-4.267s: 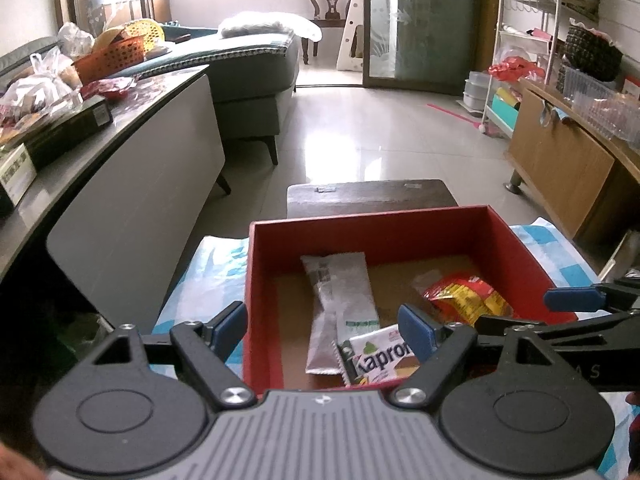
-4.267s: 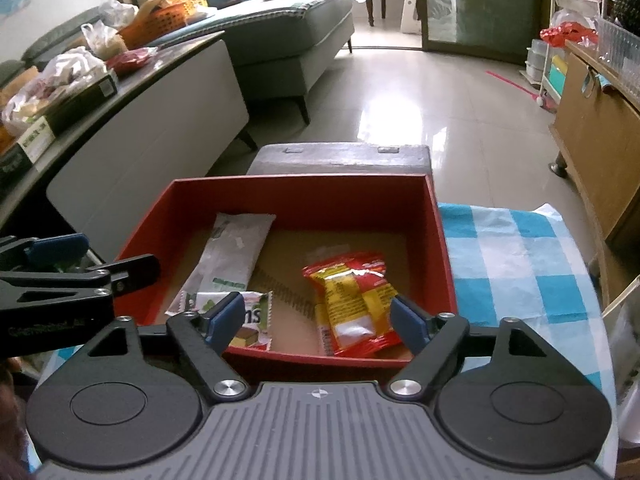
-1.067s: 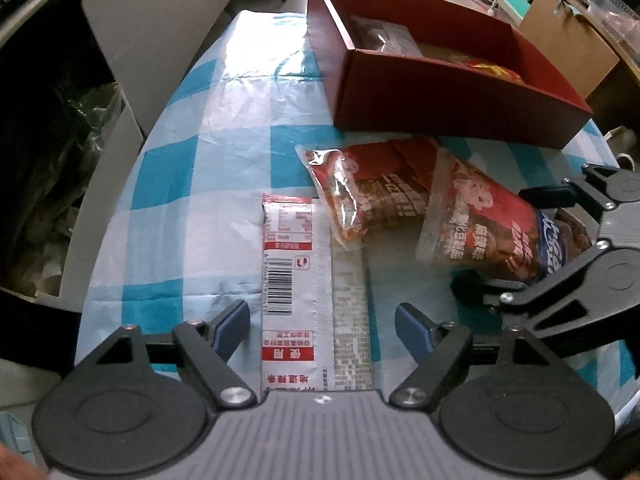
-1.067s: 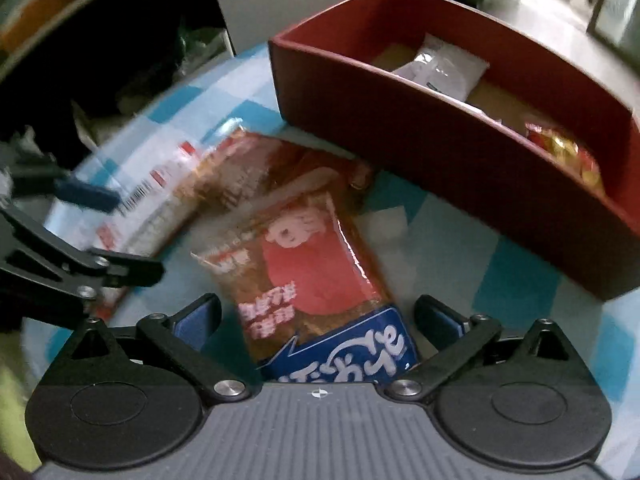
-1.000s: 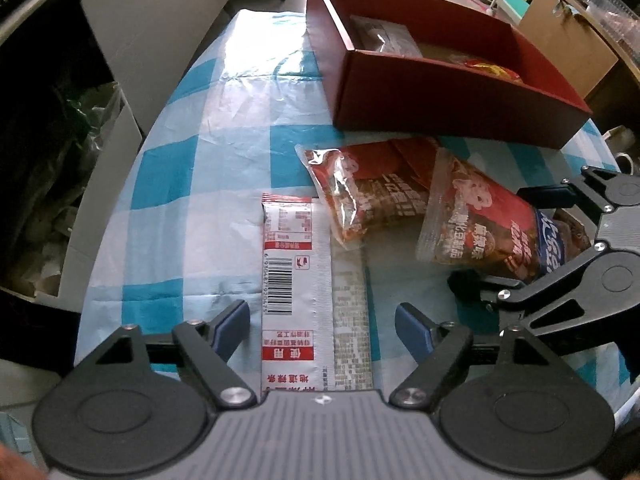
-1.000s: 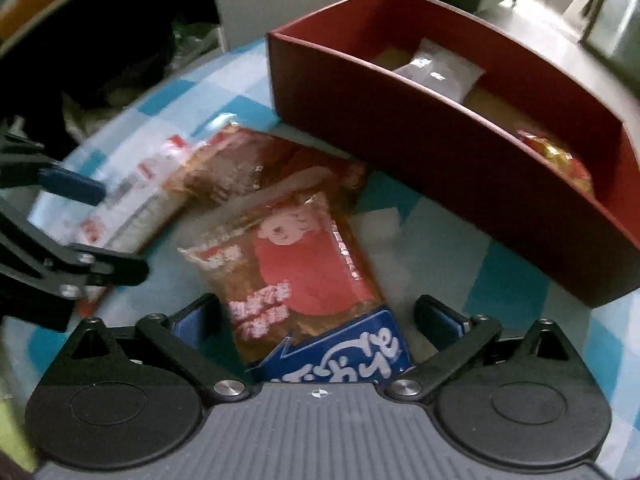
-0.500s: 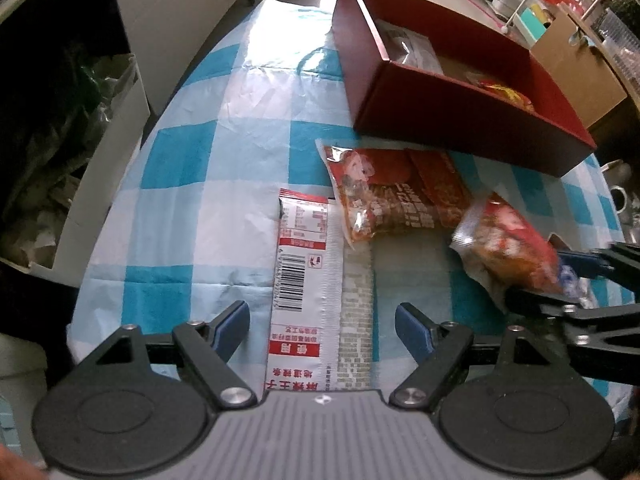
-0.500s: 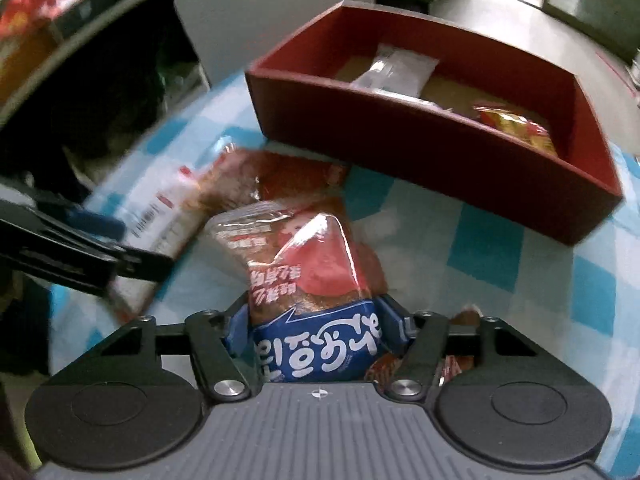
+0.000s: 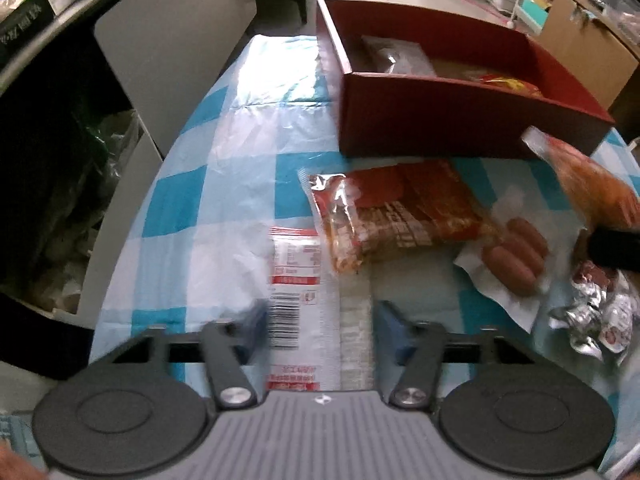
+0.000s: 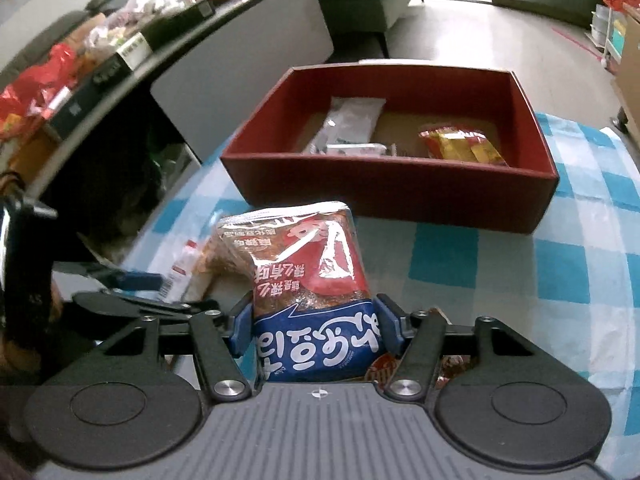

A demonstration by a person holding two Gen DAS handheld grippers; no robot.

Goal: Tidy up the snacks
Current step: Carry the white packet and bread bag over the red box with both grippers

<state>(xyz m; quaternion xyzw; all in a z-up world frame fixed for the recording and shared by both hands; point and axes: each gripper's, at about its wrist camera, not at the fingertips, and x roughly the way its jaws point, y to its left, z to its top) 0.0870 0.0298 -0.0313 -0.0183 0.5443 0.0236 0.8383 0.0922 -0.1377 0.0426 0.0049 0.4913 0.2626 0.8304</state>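
Nearest to us, our right gripper (image 10: 316, 330) has its jaws clamped on the blue lower end of the red-and-blue snack bag (image 10: 308, 276), which stands up clear of the checked tablecloth (image 10: 520, 264); those jaws have just been closing, and the bag now fills the gap between them. Our left gripper (image 9: 318, 326) hangs low over the long white barcode packet (image 9: 300, 296), whose near end lies between its blue pads; the jaws have just been closing to a narrow gap, but the blur keeps us from telling whether they actually press the packet yet. Just beyond the packet lie the clear red-printed noodle pack (image 9: 392, 216), a sleeve of small sausages (image 9: 516, 256) and a foil-wrapped sweet (image 9: 596, 316), all loose on the table. Farther off stands the red box (image 10: 384, 188), already holding a white sachet (image 10: 352, 120) and a yellow-red packet (image 10: 464, 144). To do this step well, we should carry the held bag high enough to clear the near wall, lower it into the bare middle of the box, and only then let go. On the left, we should confirm a firm pinch across the packet's width before lifting, since a flat wrapper slips easily.
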